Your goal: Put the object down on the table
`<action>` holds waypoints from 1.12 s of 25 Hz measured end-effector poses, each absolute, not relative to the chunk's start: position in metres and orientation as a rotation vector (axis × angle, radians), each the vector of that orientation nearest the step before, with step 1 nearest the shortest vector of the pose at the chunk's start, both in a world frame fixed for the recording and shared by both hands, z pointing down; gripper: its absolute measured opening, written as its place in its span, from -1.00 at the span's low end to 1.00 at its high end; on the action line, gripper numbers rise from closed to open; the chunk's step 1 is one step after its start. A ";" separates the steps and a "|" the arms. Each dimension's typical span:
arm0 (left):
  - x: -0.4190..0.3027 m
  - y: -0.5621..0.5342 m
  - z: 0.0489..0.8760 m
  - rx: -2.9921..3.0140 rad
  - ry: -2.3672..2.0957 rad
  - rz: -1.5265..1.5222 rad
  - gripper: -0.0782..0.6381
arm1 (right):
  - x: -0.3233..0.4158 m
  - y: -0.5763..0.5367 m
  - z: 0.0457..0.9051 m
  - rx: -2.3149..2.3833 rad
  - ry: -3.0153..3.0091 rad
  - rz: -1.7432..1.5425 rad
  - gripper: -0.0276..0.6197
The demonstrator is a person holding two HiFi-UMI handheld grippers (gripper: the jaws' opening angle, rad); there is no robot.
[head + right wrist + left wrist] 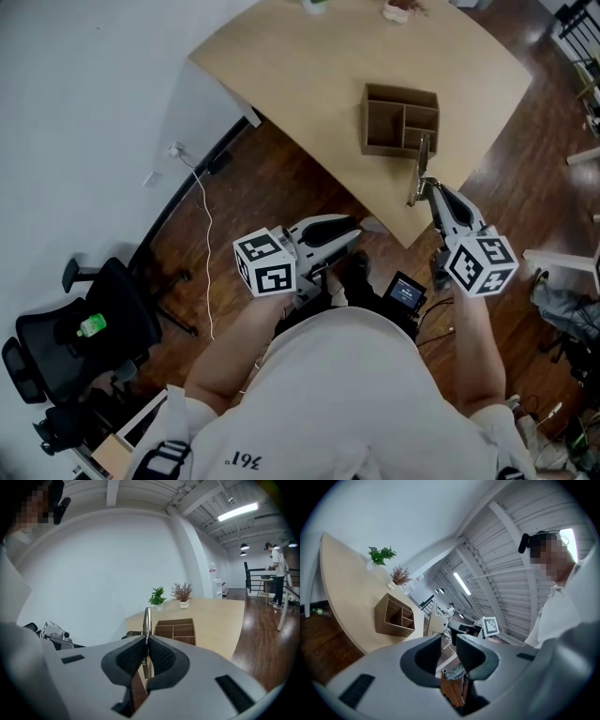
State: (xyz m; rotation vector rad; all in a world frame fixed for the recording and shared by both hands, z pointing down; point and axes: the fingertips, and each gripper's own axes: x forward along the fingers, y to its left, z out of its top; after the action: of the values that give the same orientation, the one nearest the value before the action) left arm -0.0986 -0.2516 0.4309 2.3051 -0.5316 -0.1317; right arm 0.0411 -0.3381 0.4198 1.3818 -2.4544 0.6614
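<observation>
My right gripper (427,190) (146,644) is shut on a thin metal utensil (418,170) (147,617). The utensil stands upright out of the pads, above the near corner of the light wooden table (309,66) (220,616). Just beyond it a brown wooden organizer box (400,120) (176,631) (395,616) with several compartments sits on the table. My left gripper (352,232) (449,644) hangs over the dark wood floor in front of the person, off the table. Its jaws stand apart with nothing between them.
Two small potted plants (158,596) (379,555) stand at the table's far edge by the white wall. A black office chair (75,337) and a white cable (202,244) are on the floor at left. A person (276,573) stands far off at right.
</observation>
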 end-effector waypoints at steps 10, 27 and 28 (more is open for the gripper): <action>-0.087 -0.299 0.450 2.259 -0.581 -0.114 -0.52 | 0.032 -0.400 0.451 1.293 -2.426 0.638 -0.85; -0.078 -0.342 0.455 2.253 -0.607 -0.066 -0.52 | 0.009 -0.476 0.476 1.222 -2.405 0.576 -0.85; -0.078 -0.344 0.455 2.253 -0.609 -0.066 -0.52 | 0.007 -0.479 0.476 1.219 -2.406 0.574 -0.85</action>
State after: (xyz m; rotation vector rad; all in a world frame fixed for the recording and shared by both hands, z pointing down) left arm -0.0784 -0.3437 0.4550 2.2526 -0.6094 -0.0660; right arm 0.0074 -0.4790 0.4762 1.2189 -2.4057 0.5735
